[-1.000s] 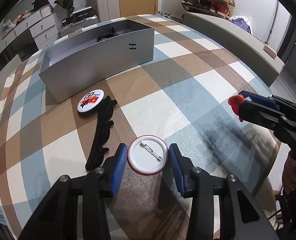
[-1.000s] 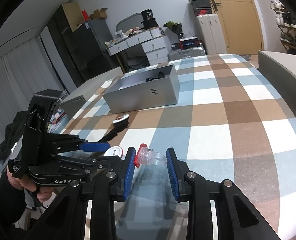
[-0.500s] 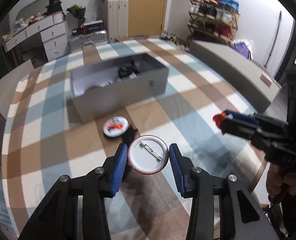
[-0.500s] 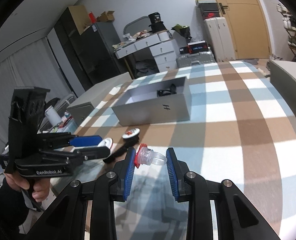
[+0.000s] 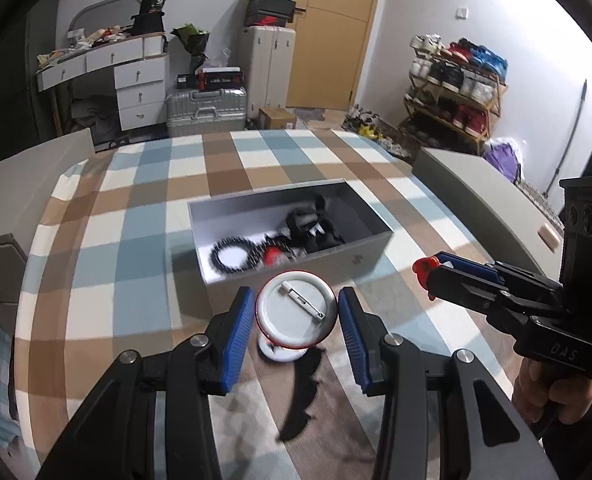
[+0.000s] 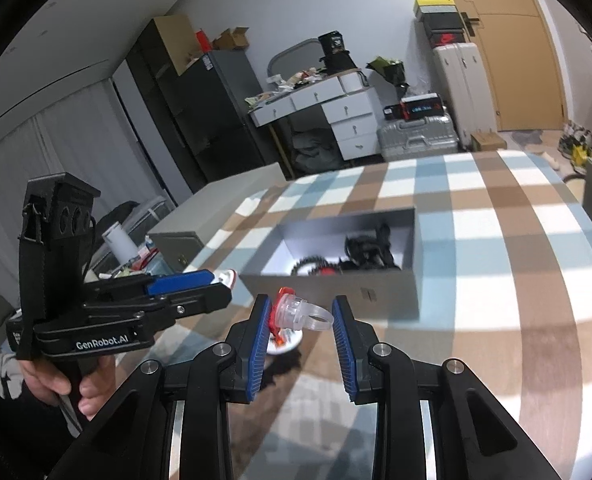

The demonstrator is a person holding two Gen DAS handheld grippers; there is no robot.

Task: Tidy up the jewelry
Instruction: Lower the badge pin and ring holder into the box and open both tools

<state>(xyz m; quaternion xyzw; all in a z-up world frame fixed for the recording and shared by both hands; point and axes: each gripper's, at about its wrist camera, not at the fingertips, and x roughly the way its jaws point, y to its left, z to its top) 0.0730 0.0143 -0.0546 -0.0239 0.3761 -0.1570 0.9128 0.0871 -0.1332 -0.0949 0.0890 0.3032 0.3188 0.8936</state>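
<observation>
Left gripper clamped on round white pin badge, pin-back upward, red-rimmed. Right gripper clamped on clear plastic ring, red-topped, lying sideways between pads.

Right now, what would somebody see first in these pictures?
First, the round pin badge, back side up, held in the left gripper above the checked table. Next, the clear plastic ring with a red top in the right gripper. Beyond both sits the open grey box with black beads inside.

Black tongs, blue ribbed pads
</observation>
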